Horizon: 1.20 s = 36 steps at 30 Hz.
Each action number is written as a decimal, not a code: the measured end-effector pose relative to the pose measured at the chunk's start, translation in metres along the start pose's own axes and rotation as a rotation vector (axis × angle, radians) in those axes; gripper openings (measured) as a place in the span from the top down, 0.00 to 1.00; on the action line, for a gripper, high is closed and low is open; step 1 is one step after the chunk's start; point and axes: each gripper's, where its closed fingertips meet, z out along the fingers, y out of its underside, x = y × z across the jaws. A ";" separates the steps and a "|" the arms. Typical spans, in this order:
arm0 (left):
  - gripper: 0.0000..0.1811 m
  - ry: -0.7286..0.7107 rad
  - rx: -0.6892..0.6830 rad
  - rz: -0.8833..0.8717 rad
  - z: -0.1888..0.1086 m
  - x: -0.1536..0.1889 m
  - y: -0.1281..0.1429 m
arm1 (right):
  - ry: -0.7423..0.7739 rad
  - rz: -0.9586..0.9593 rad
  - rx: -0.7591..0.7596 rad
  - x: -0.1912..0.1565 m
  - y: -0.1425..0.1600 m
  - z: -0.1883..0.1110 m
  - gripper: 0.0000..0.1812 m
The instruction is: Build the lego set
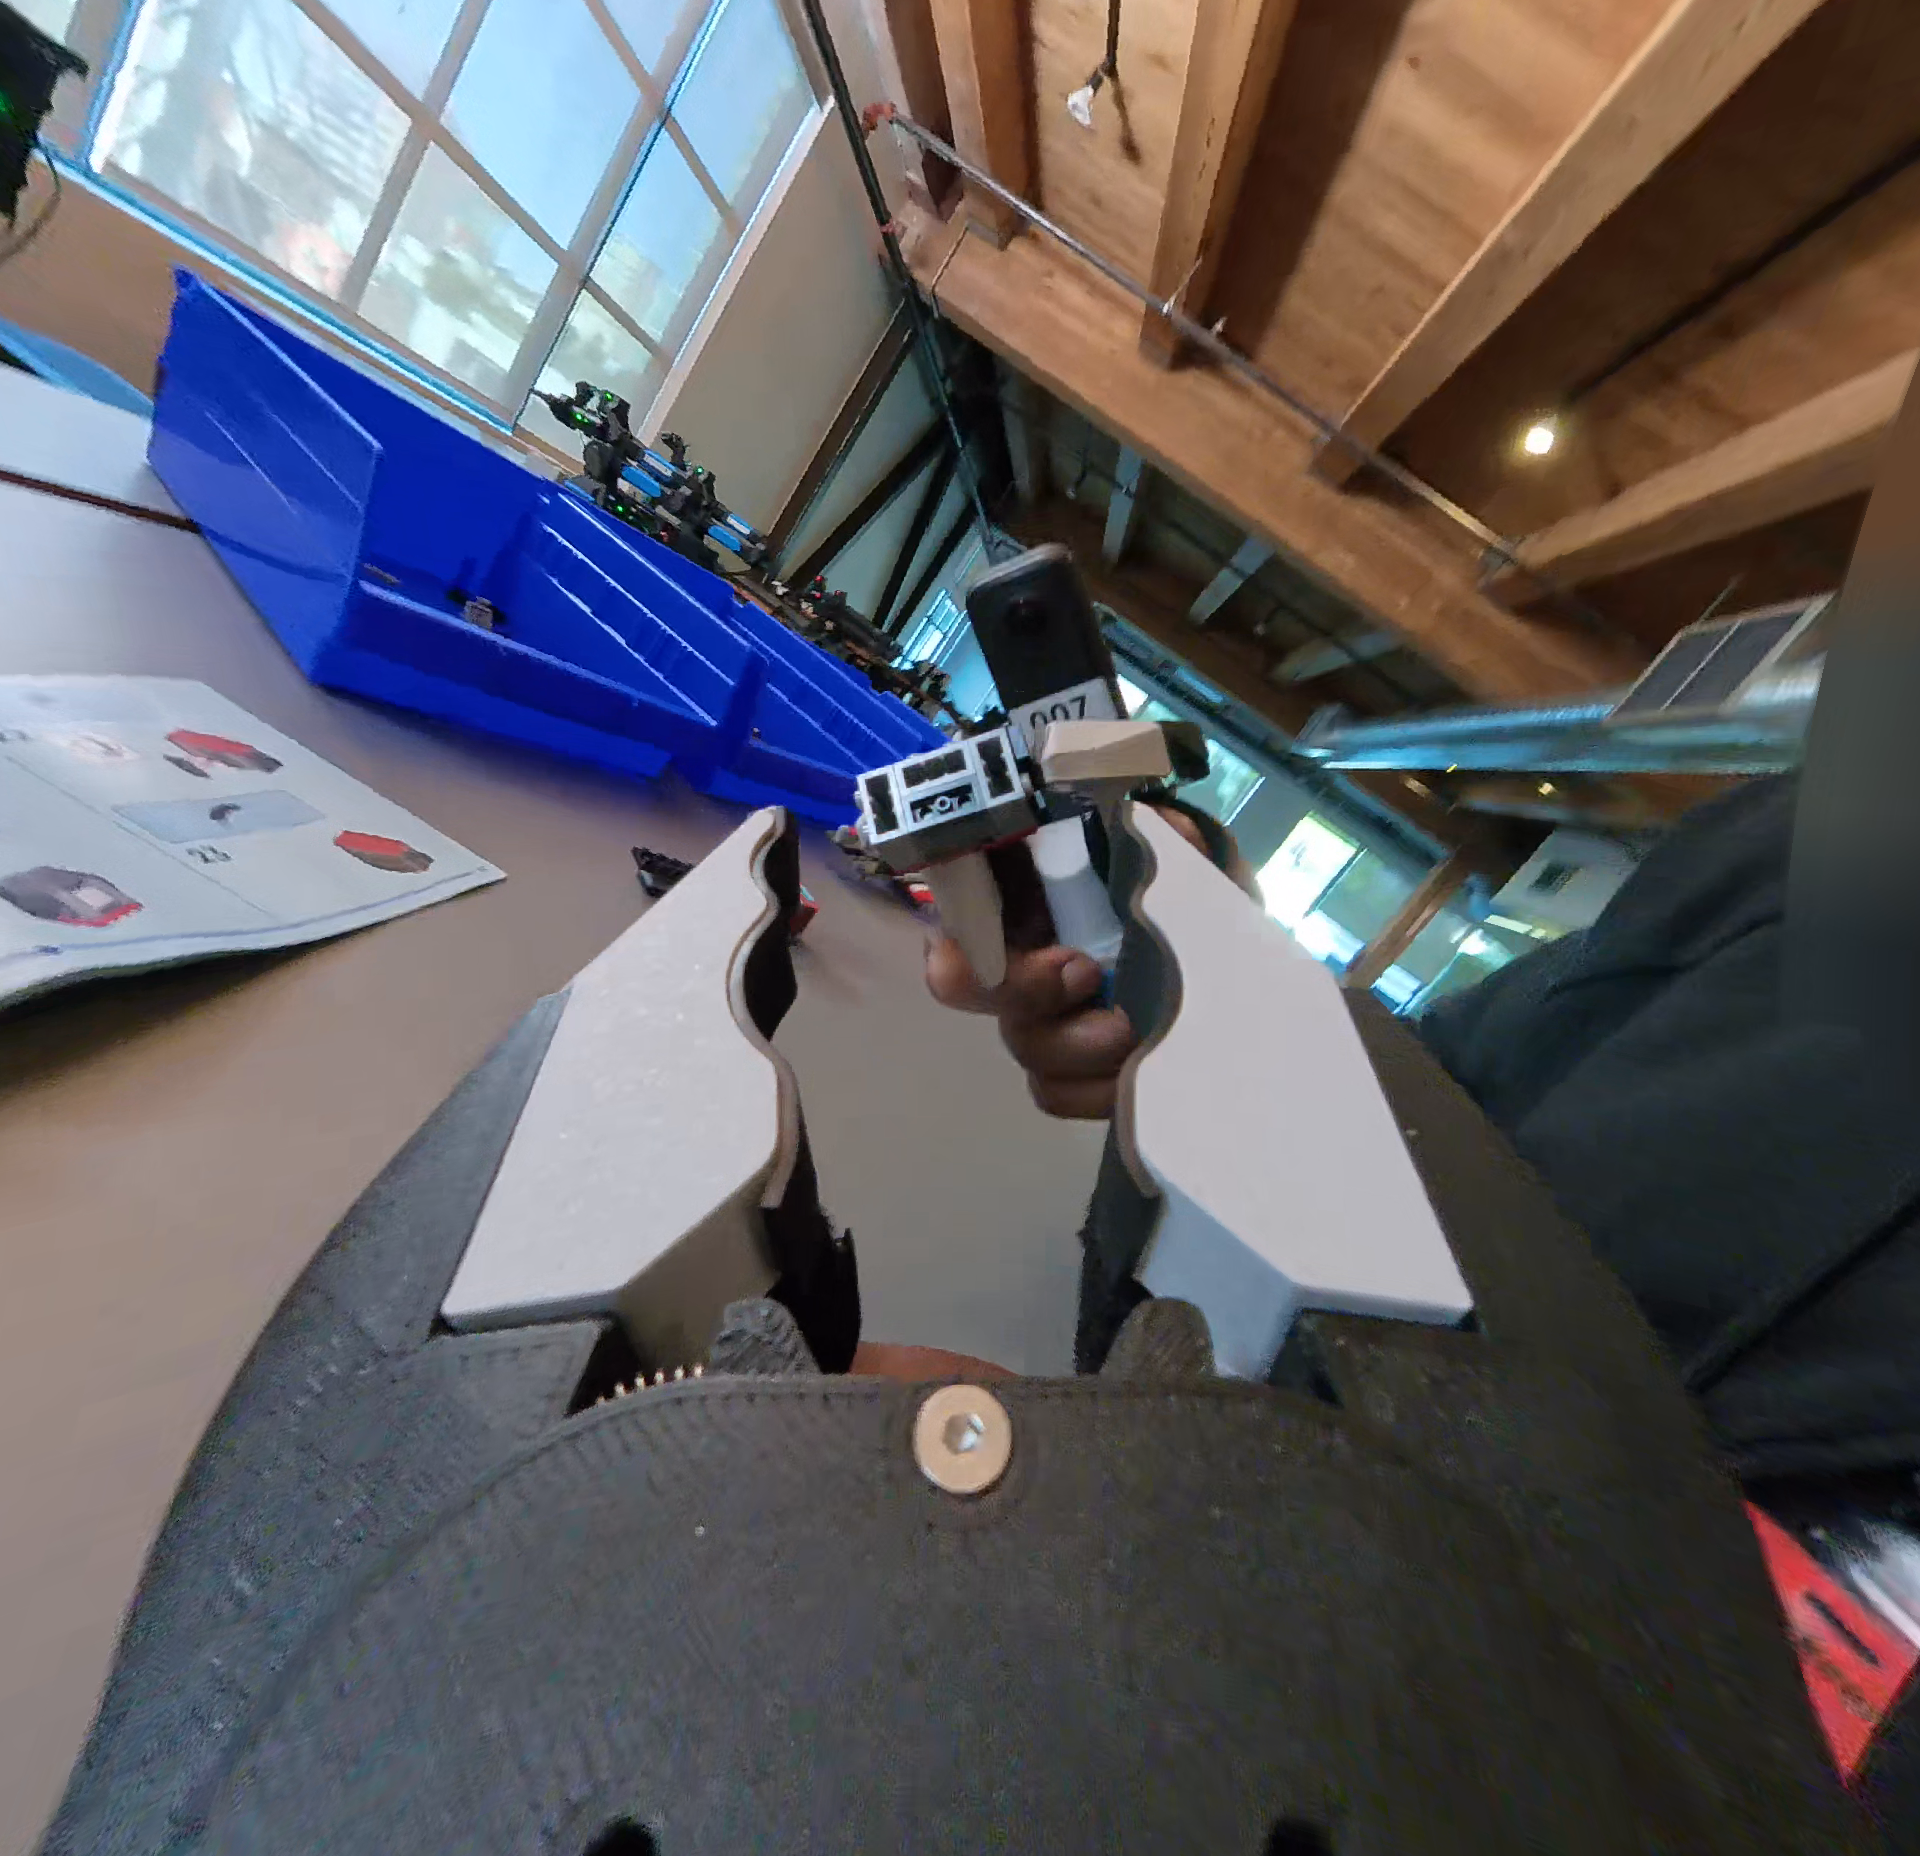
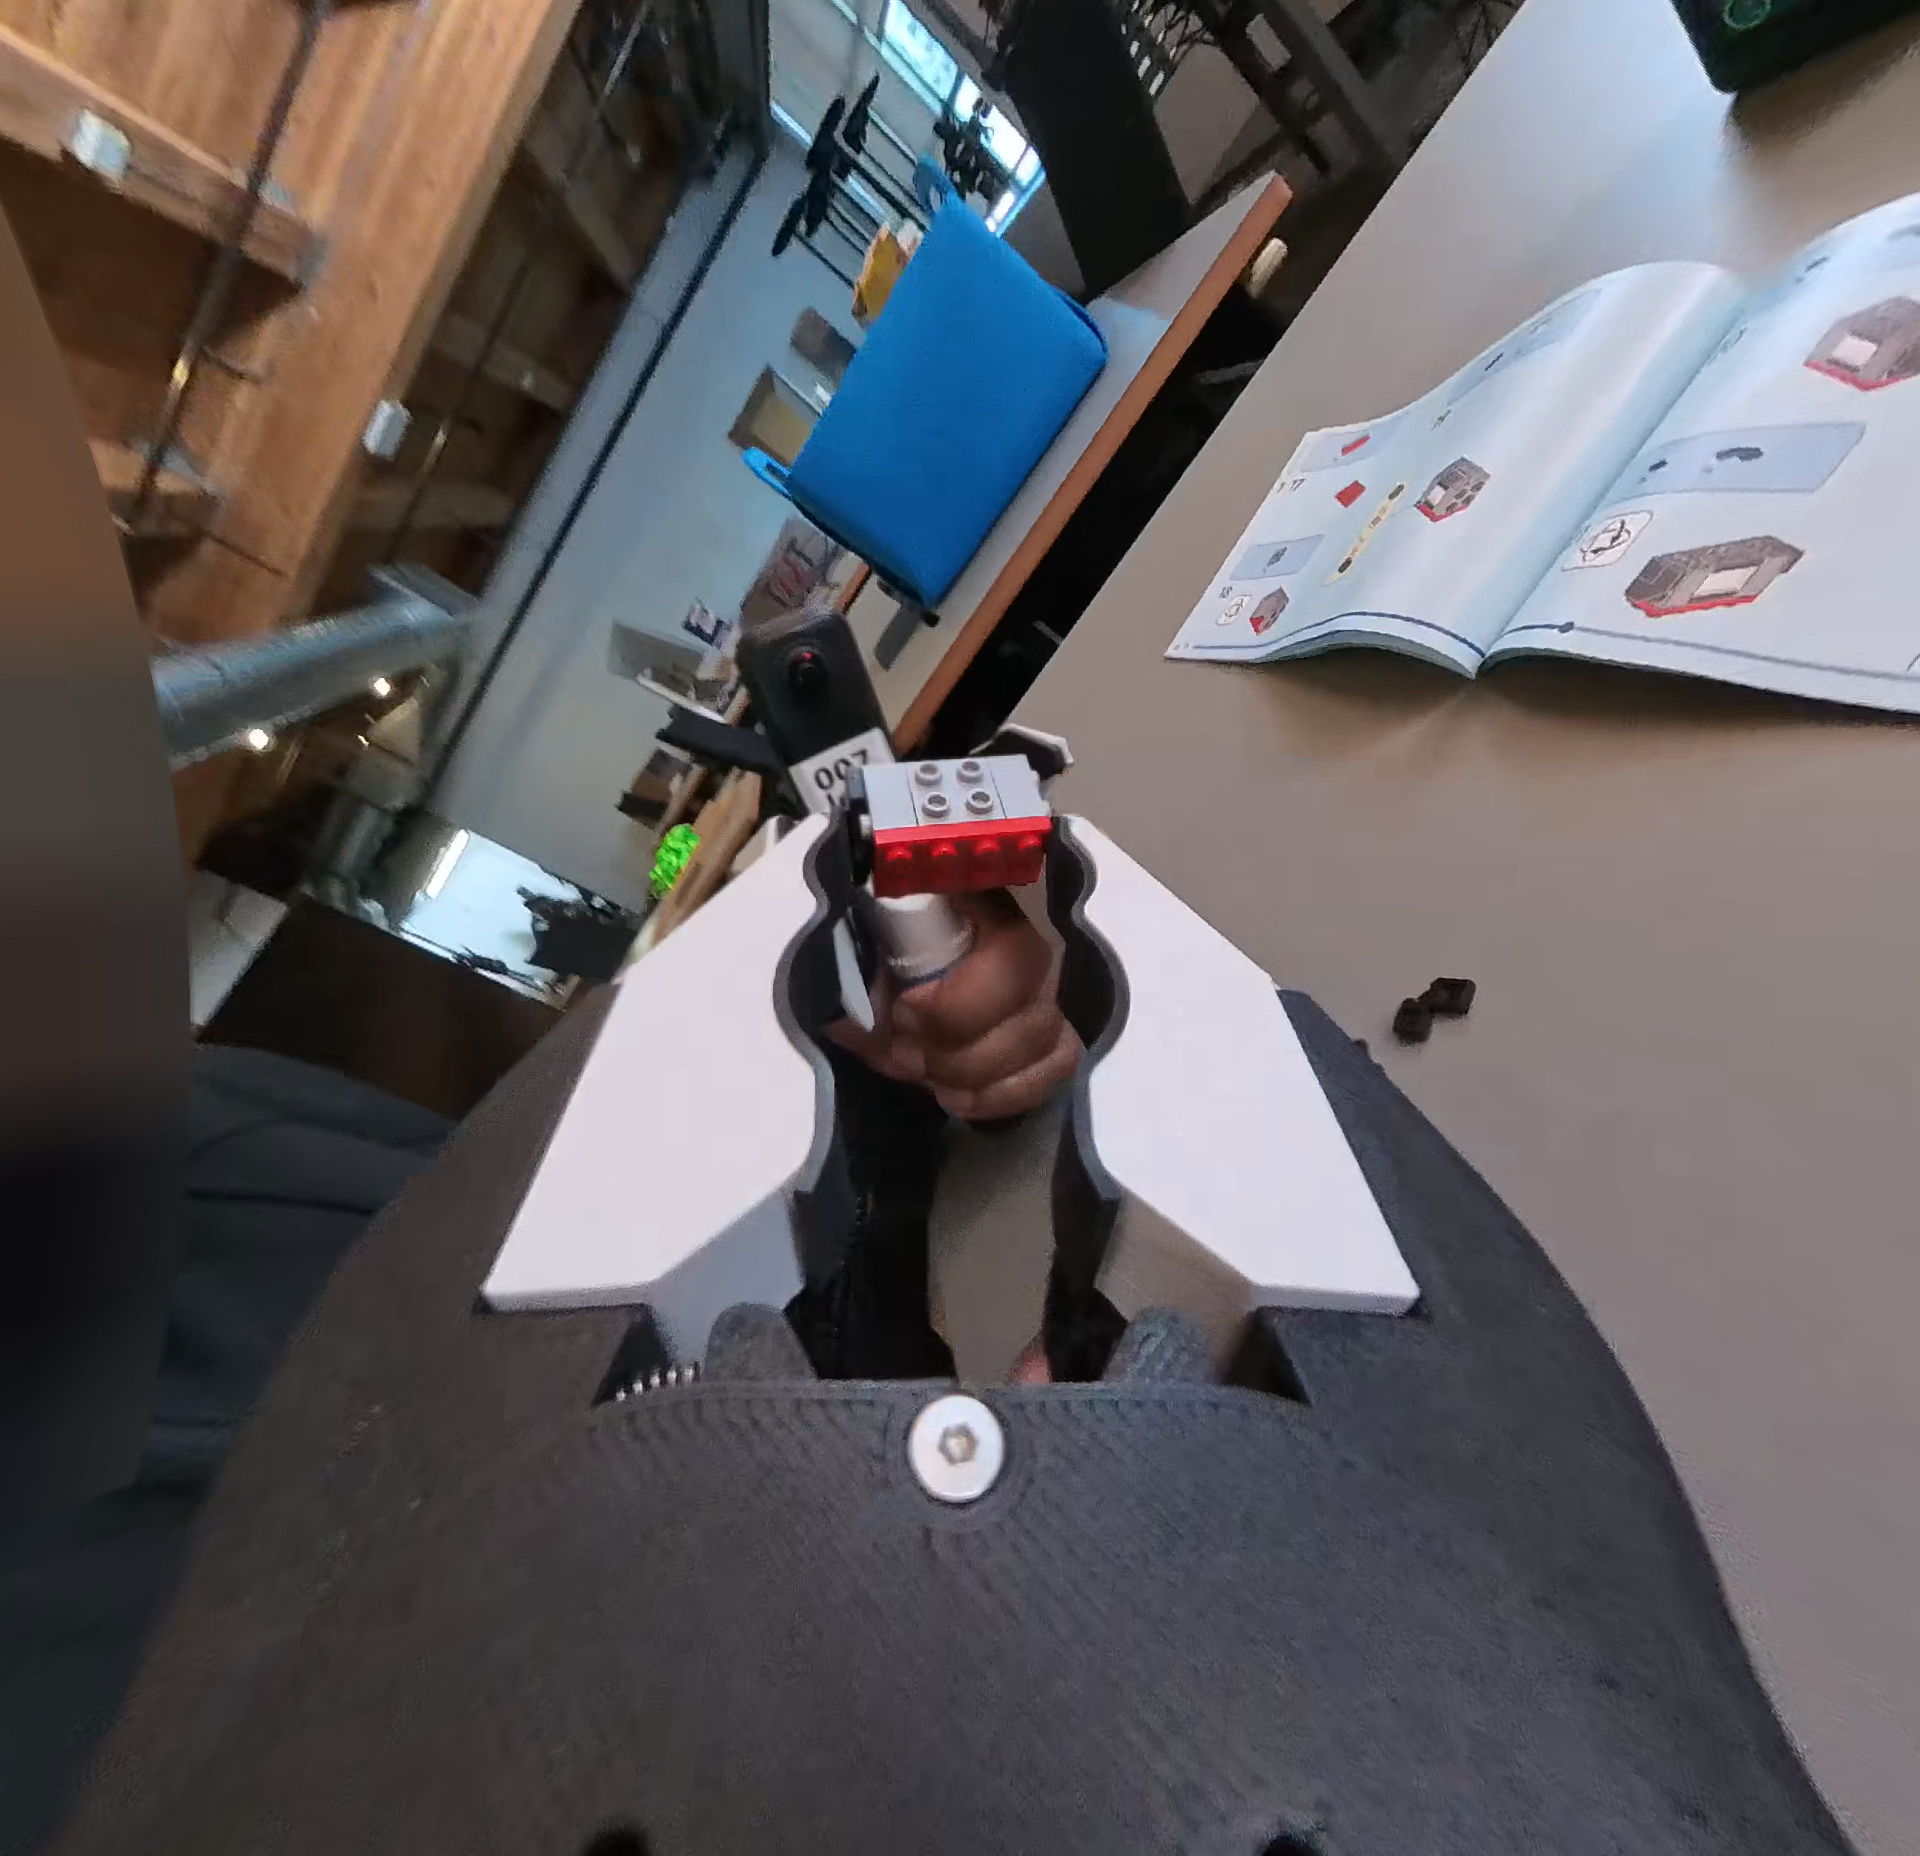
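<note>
A small grey and red lego block (image 2: 951, 824) is raised above the table, clamped at the tips of the right gripper (image 2: 948, 850), whose white fingers (image 2: 717, 1058) close in on its two sides. The left gripper (image 1: 956, 850) faces it from close by with its jaws partly open and empty, the block (image 1: 951, 804) just beyond its fingertips. On the brown table (image 1: 208, 1131) lie an open instruction booklet (image 2: 1621, 518), a blue tray (image 1: 499, 580) and a loose black piece (image 2: 1434, 1006).
</note>
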 end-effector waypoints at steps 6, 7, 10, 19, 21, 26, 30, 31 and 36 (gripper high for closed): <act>0.69 0.012 -0.028 -0.131 0.011 -0.005 0.010 | -0.042 0.049 0.065 -0.005 0.000 0.008 0.79; 0.70 0.020 -0.022 -0.138 0.011 -0.004 0.009 | -0.046 0.047 0.072 -0.006 0.000 0.009 0.79; 0.75 0.049 0.012 -0.160 0.010 0.000 0.003 | -0.050 0.032 0.076 -0.007 0.002 0.012 0.79; 0.77 0.048 0.025 -0.122 0.007 0.001 0.000 | -0.082 -0.004 0.120 -0.011 0.002 0.017 0.79; 0.77 0.044 0.024 -0.115 0.007 0.001 0.000 | -0.085 -0.006 0.125 -0.011 0.002 0.018 0.79; 0.77 0.039 0.027 -0.119 0.008 0.000 0.000 | -0.085 -0.007 0.129 -0.010 0.002 0.017 0.79; 0.77 0.046 0.021 -0.092 0.009 0.004 0.000 | -0.104 -0.040 0.121 -0.012 0.002 0.015 0.79; 0.77 0.054 0.020 -0.094 0.009 0.005 0.000 | -0.111 -0.054 0.128 -0.013 0.001 0.015 0.79; 0.70 0.031 0.019 -0.086 0.015 0.005 0.001 | -0.223 0.076 0.275 -0.012 -0.016 0.004 0.79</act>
